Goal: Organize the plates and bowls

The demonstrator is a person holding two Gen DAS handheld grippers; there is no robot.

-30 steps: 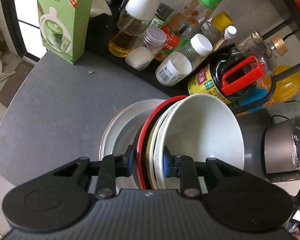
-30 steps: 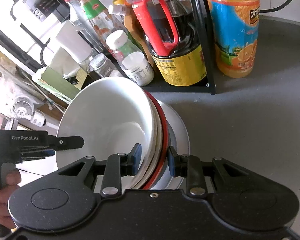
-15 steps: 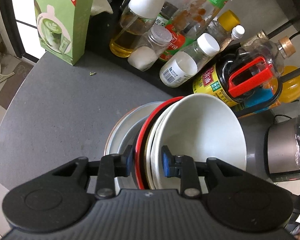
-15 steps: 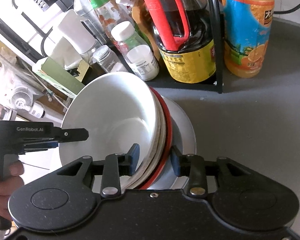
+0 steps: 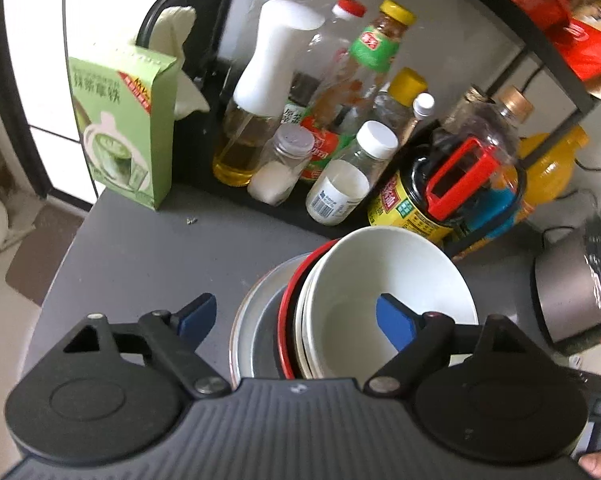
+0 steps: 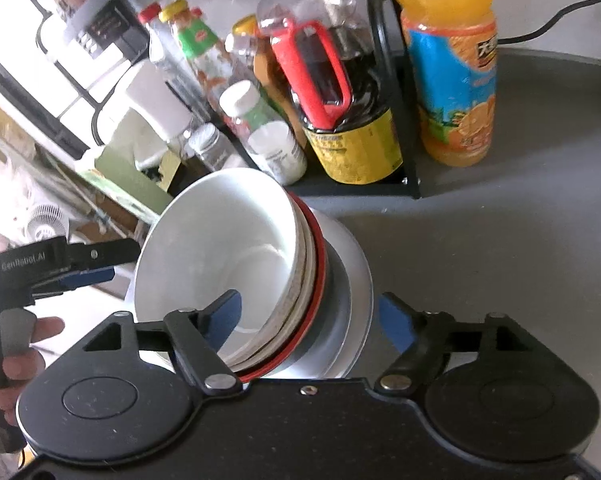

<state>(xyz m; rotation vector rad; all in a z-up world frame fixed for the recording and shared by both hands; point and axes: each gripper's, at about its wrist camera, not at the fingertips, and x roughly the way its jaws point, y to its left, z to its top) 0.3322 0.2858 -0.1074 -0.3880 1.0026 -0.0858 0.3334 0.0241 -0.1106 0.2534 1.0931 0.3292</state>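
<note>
Both grippers were clamped on the dish stack 1 s ago; jaws have just been opening. Left gripper (image 5: pixel 296 318) now spread wide, stack between its pads w/o contact. Right gripper (image 6: pixel 308 318) likewise spread, pads clear of the rims. Stack: white bowl (image 5: pixel 384 280) on top, more white bowls under it, red-rimmed bowl (image 5: pixel 286 320), then grey plate (image 5: pixel 256 320) at bottom. It sits on the grey counter (image 5: pixel 140 248), w/ the bottle rack (image 5: pixel 300 216) at 12 o'clock.
</note>
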